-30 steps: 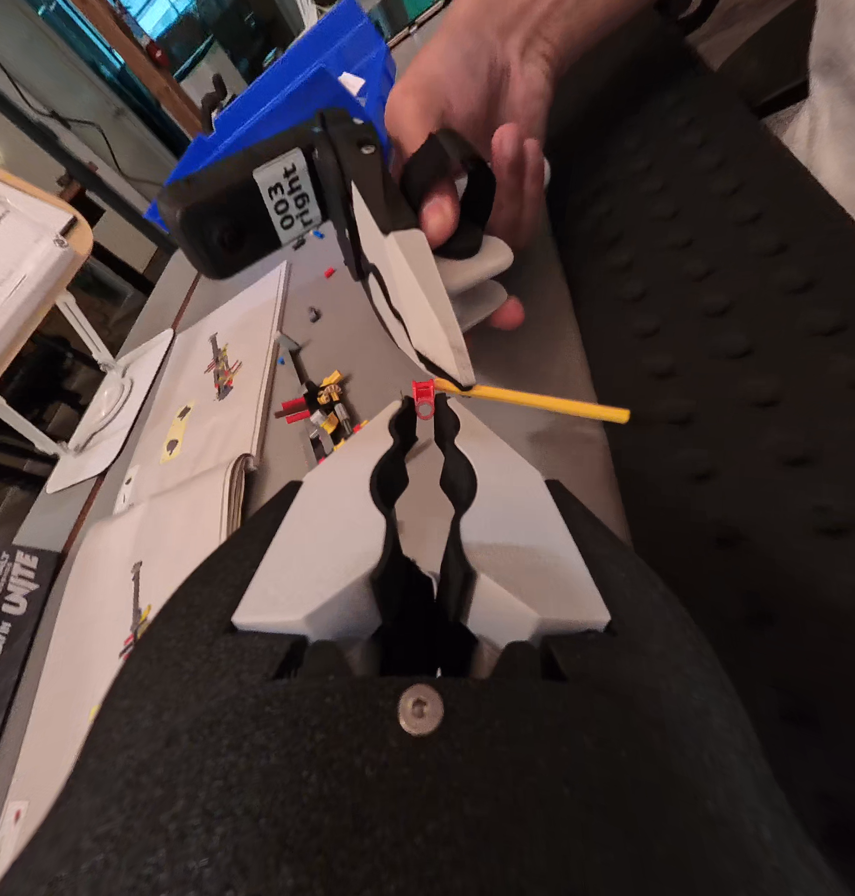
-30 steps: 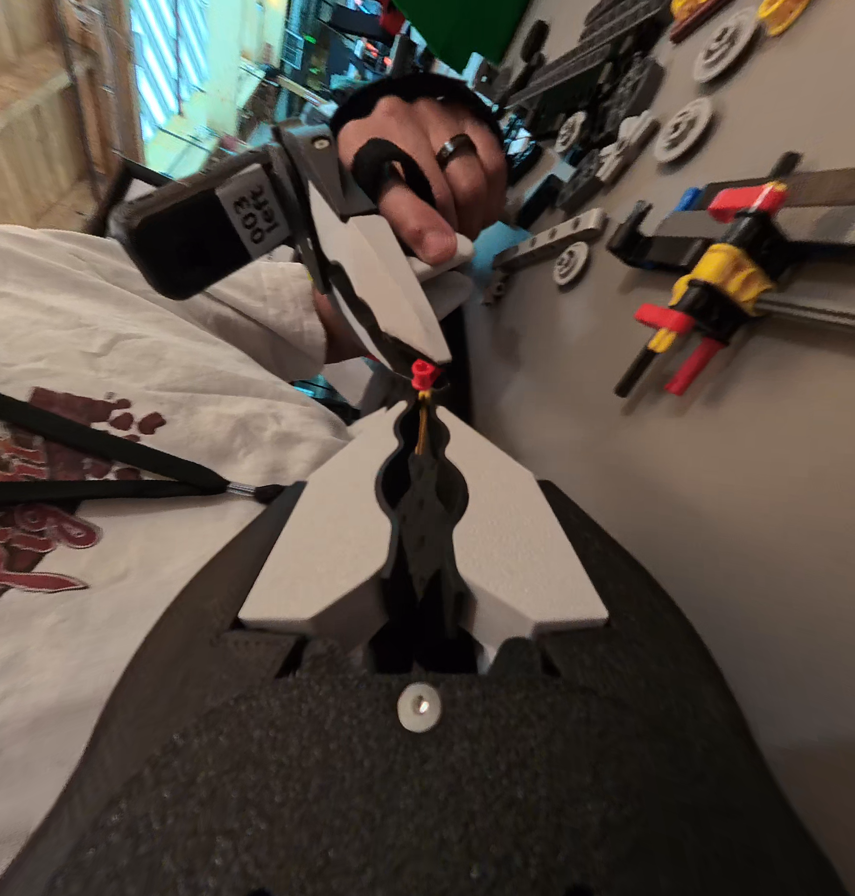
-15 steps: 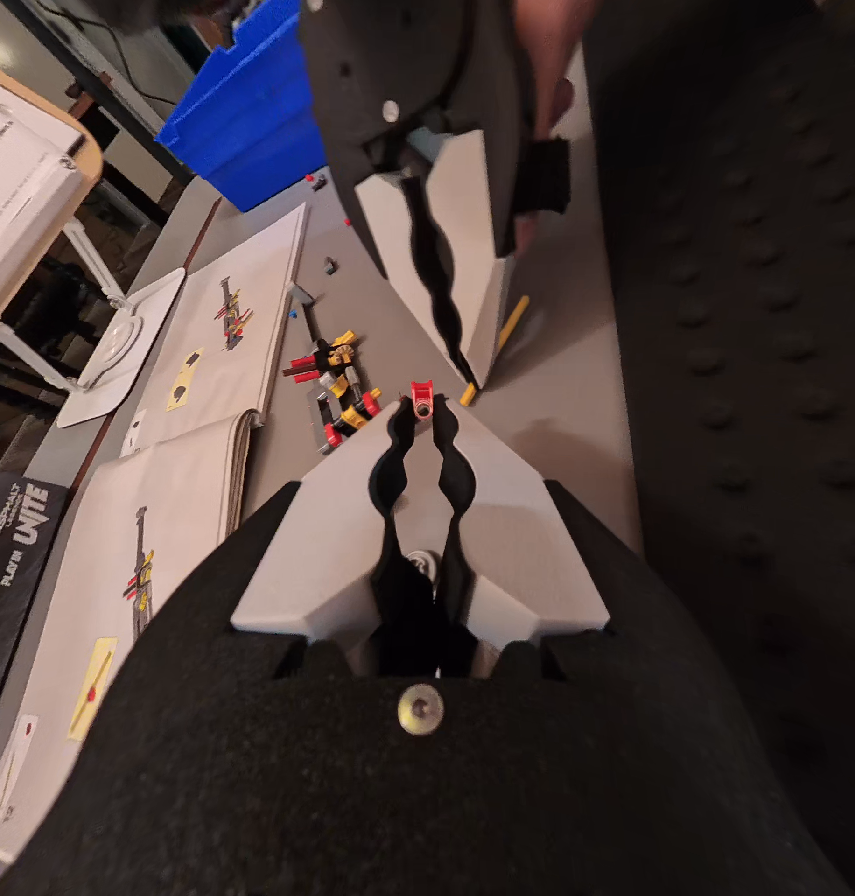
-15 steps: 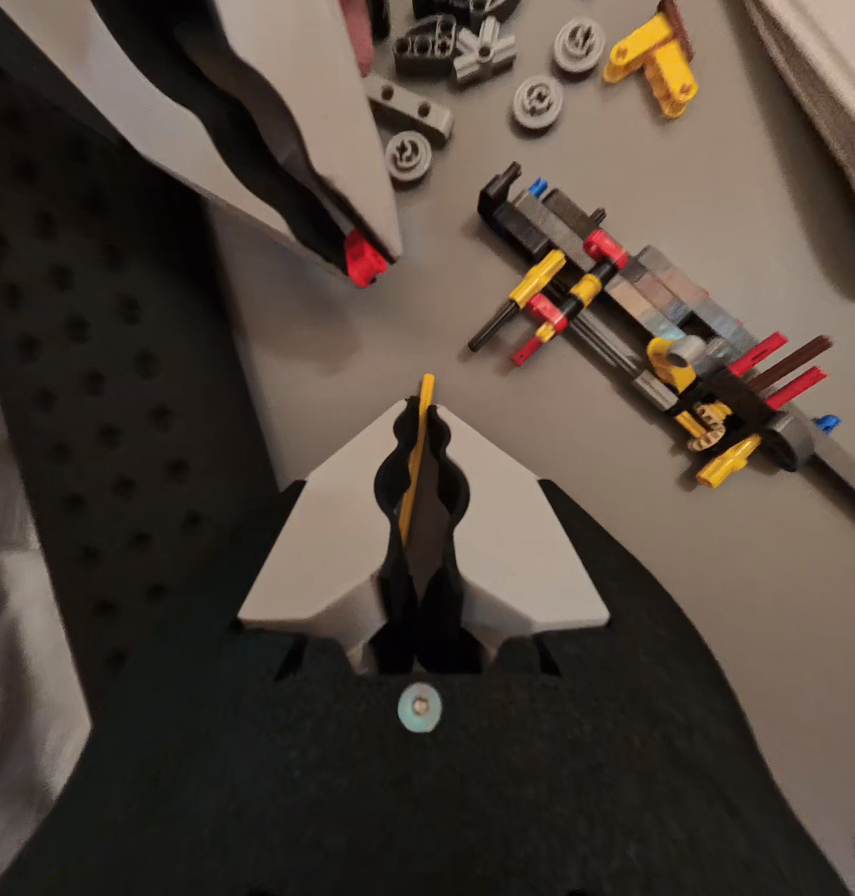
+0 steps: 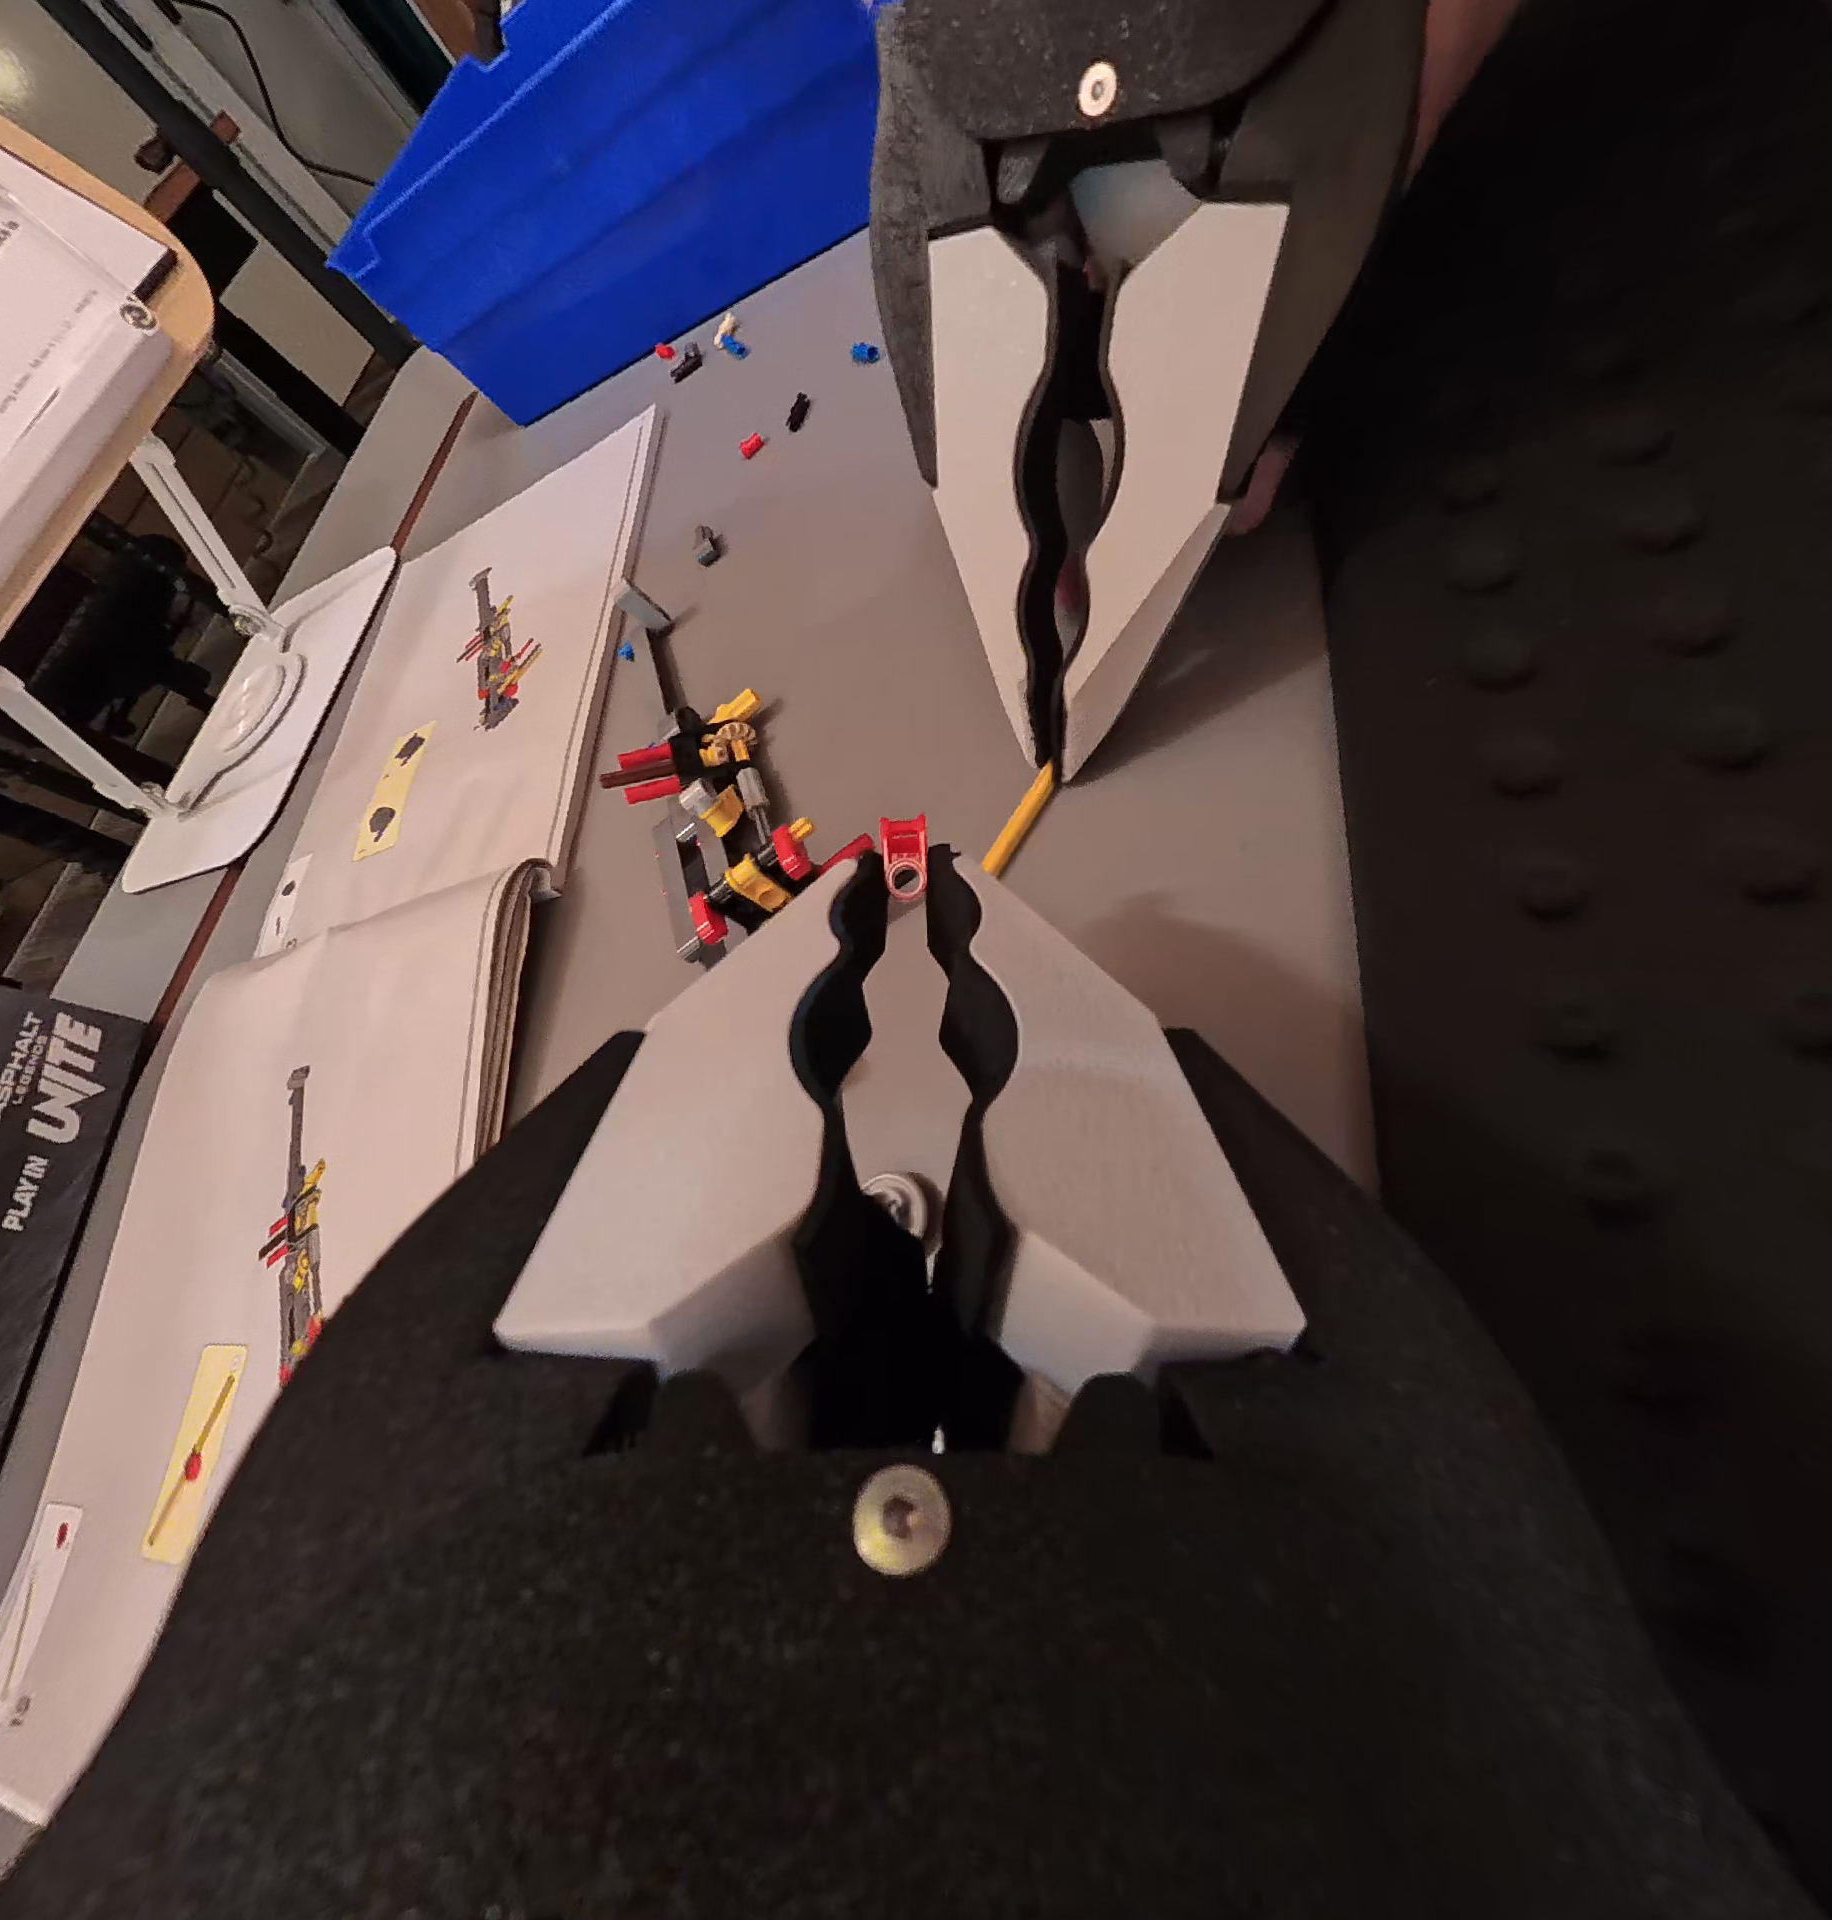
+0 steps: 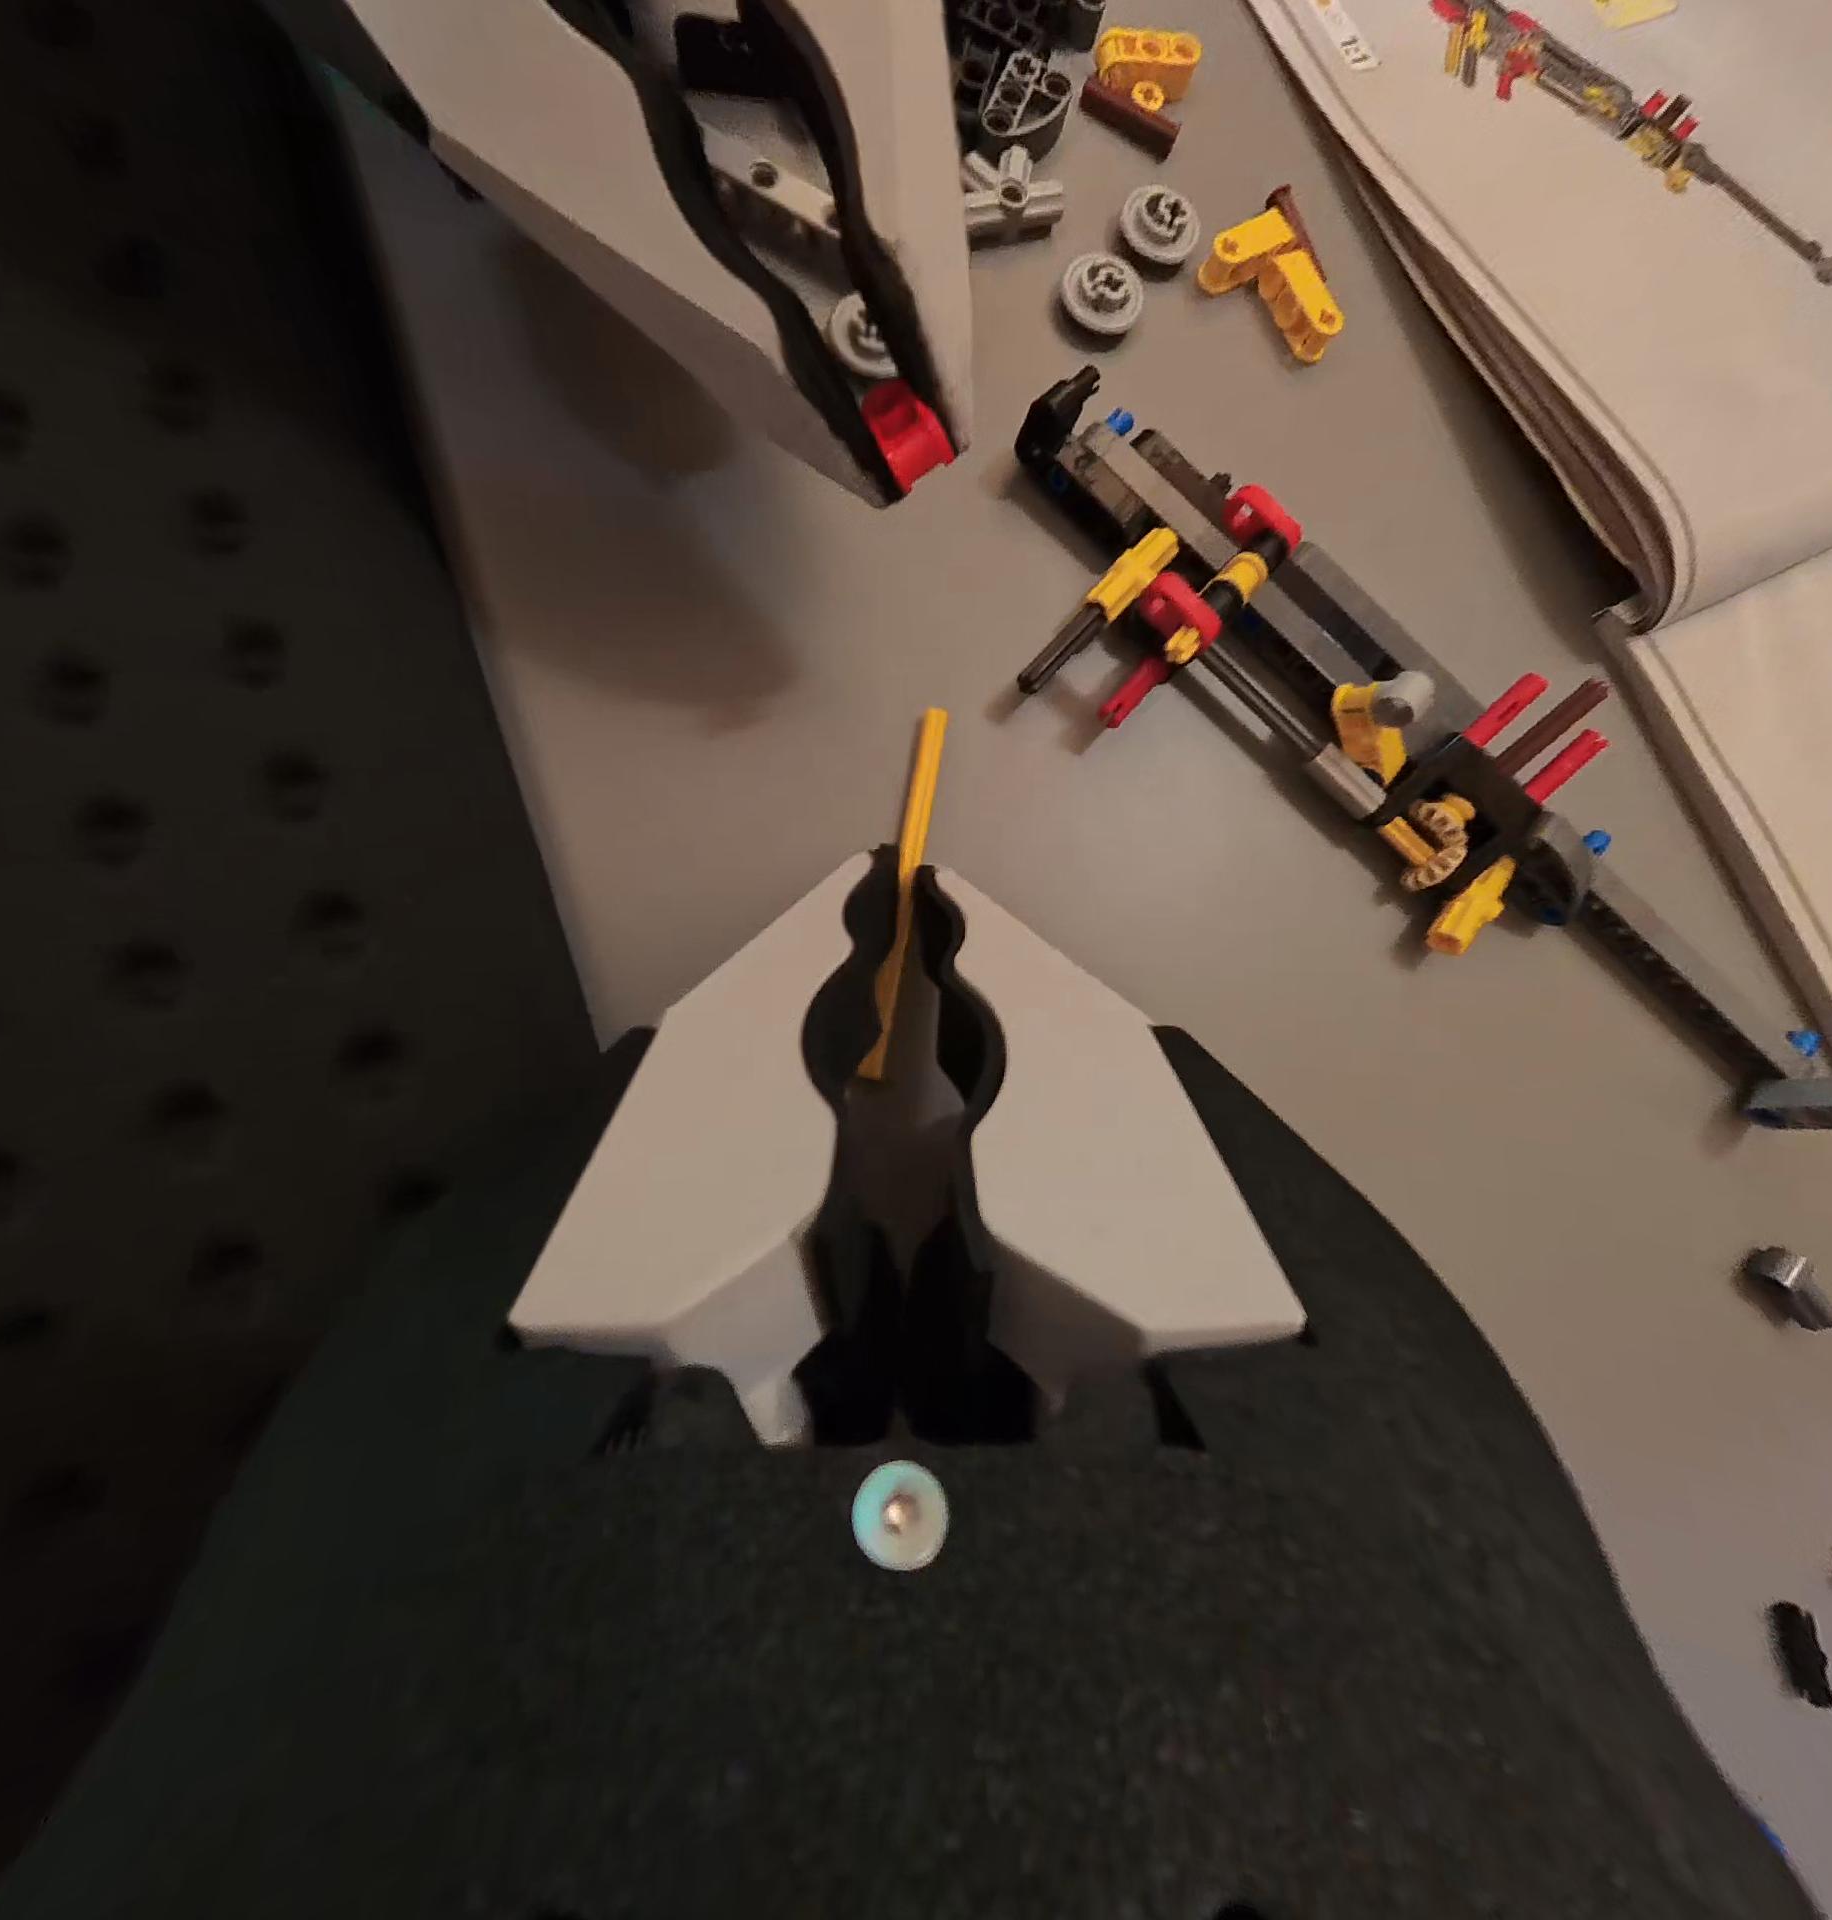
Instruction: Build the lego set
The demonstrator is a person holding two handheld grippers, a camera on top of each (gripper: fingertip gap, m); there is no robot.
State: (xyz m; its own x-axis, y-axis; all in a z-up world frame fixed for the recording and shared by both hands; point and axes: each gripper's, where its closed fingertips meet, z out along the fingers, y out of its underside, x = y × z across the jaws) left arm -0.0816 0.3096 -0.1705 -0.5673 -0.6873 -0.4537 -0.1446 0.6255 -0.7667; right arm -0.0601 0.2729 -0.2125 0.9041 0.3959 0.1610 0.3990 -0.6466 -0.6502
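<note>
My left gripper (image 5: 904, 871) is shut on a small red connector piece (image 5: 903, 854) at its tips; it also shows in the right wrist view (image 6: 907, 442), pointing down at the upper middle. My right gripper (image 6: 904, 864) is shut on a thin yellow axle (image 6: 920, 781) that sticks out past its tips. In the left wrist view the right gripper (image 5: 1047, 764) points down at the grey table, the yellow axle (image 5: 1016, 823) just right of the red piece. The partly built model (image 6: 1307, 675), black, grey, yellow and red, lies on the table to the right.
An open instruction booklet (image 5: 455, 790) lies left of the model, a blue bin (image 5: 621, 197) behind it. Loose grey, yellow and black parts (image 6: 1151, 239) lie near the left gripper. A black dimpled mat (image 5: 1618, 831) borders the table. Small parts (image 6: 1790, 1288) lie at right. The tips of one gripper are about 7 cm away from the tips of the other.
The two grippers have swung down from facing each other in the air toward the table. The axle tip and the red piece, nearly touching a second ago, now stand apart. Both grips are unchanged.
</note>
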